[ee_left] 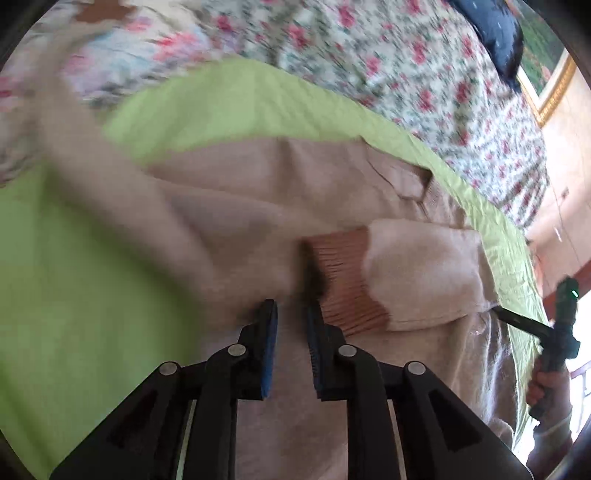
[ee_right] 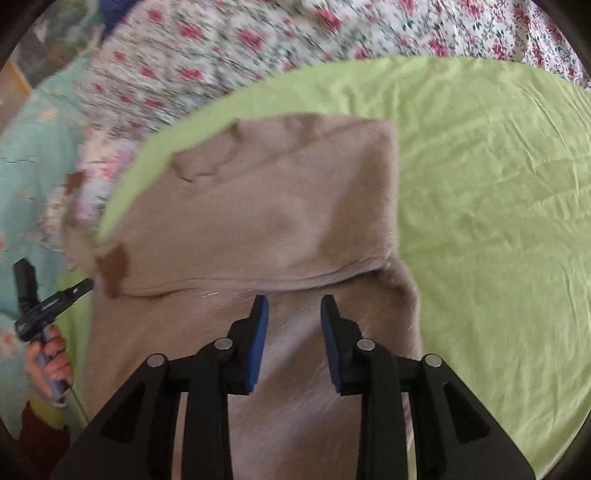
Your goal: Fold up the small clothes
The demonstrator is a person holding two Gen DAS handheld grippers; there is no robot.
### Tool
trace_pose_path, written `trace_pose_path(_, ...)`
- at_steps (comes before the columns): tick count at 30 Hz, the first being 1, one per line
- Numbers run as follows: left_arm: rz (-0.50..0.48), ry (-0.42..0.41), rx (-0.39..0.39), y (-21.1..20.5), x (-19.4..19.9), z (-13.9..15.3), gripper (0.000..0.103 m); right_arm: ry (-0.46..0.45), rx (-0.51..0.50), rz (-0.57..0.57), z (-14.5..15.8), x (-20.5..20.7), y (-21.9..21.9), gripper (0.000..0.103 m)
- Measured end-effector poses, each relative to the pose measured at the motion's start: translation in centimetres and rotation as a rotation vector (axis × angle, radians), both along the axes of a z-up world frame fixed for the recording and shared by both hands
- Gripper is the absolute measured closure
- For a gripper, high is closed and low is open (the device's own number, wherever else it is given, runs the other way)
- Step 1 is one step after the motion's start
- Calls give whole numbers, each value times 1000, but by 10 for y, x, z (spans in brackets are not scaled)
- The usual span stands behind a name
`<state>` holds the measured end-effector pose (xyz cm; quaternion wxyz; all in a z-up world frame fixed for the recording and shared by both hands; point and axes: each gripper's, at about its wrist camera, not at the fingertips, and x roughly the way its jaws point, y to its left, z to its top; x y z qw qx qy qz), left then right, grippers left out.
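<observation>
One beige sweater lies on one light-green sheet, which is spread over one rose-patterned bedspread. The sweater shows two brown ribbed cuffs: one just ahead of the left gripper, the other at the garment's left edge in the right wrist view. Two grippers are in sight, left and right, each with two blue-padded fingers standing apart. One dark navy cloth sits at the far right.
</observation>
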<state>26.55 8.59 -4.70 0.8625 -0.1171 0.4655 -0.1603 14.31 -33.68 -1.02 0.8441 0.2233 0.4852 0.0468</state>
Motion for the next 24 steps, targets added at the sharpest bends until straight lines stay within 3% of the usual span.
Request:
trace_pose_path(2,53,-23,13,23,-3,14,84,-25,35,4,6,-7,3,66)
trace_pose_path(4,118,-65,52,43,1,33,73,-39,80,11,10,-15,14,65)
trace_pose_path(6,184,-107,115,59,10,52,40,-37,94,28,9,-18,27,64)
trace_pose_path(8,258,-150,179,75,27,72,22,-31,105,48,7,-17,40,64)
trace_pose_path(13,415,-186,405,105,99,102,17,-1,144,60,-3,-13,53,63)
trace_pose_path(19,407,-111,585,118,175,86,17,13,139,61,-8,-7,54,63)
trace_pose_path(20,401,-102,593,119,183,84,22,12,138,60,-8,-8,53,63)
trace_pose_path(21,391,-87,588,123,191,81,50,10,135,56,-8,-7,52,63)
trace_pose_path(23,370,-59,526,127,195,79,93,3,137,50,-7,-6,51,63)
trace_pose_path(24,357,-65,456,132,193,81,93,-4,141,49,-6,-6,51,63)
